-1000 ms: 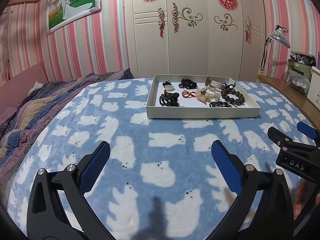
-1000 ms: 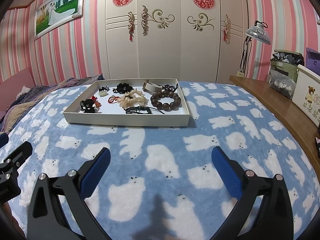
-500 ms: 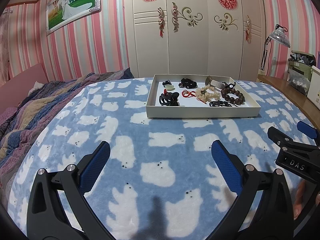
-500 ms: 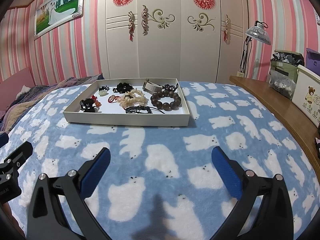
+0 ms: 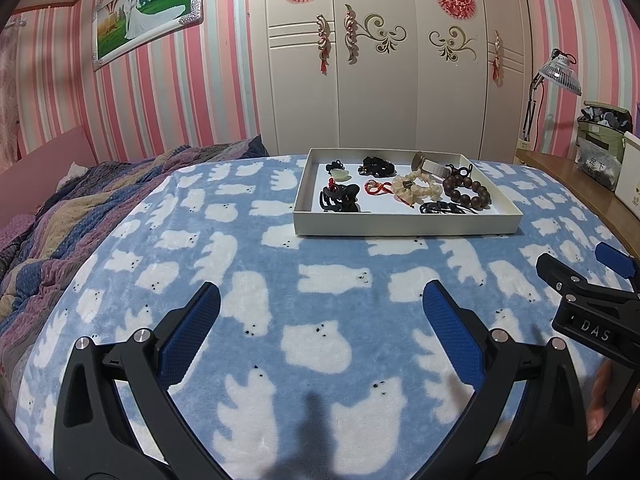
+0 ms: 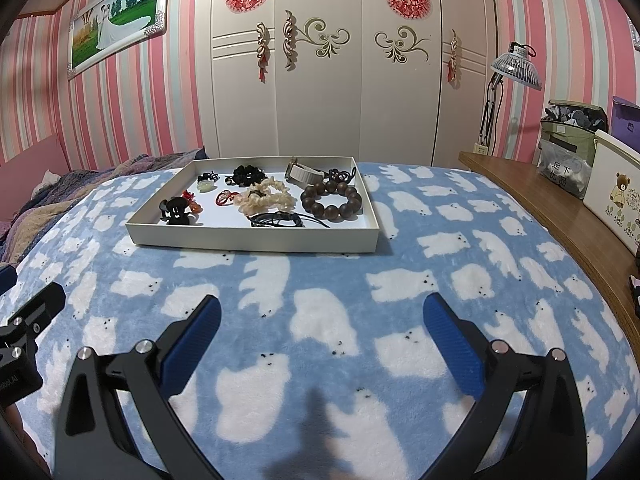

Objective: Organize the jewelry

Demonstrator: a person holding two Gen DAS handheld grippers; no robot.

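1. The left gripper (image 5: 320, 300) hangs over a blue blanket (image 5: 320, 344) printed with white bears, its two blue-padded jaws spread wide with nothing between them.
2. The right gripper (image 6: 320, 312) hangs over the same blanket, jaws likewise spread wide and holding nothing.
3. In the left wrist view, part of the right gripper shows at the far right edge, level with the left gripper's own fingertips. In the right wrist view, part of the left gripper (image 6: 24, 328) shows at the far left edge.
4. A shallow white tray (image 5: 404, 226) lies on the blanket well ahead of both grippers: ahead and slightly right of the left one, ahead and slightly left of the right one.
5. Inside the tray, on the side nearest the grippers, lie a black hair claw (image 6: 176, 210) at the left and a bundle of black cords (image 6: 280, 219) near the middle.
6. A brown bead bracelet (image 6: 331, 201) sits at the tray's right side, with a cream scrunchie (image 6: 266, 199) just left of it.
7. Farther back in the tray are a pale green pendant (image 6: 205, 186), a black scrunchie (image 6: 248, 174) and a watch with a pale strap (image 6: 304, 174).
8. A small red cord piece (image 6: 225, 198) lies between the hair claw and the cream scrunchie.
9. Beyond the tray stands a white wardrobe (image 6: 320, 80).
10. A wooden desk (image 6: 552, 216) runs along the right of the right gripper.
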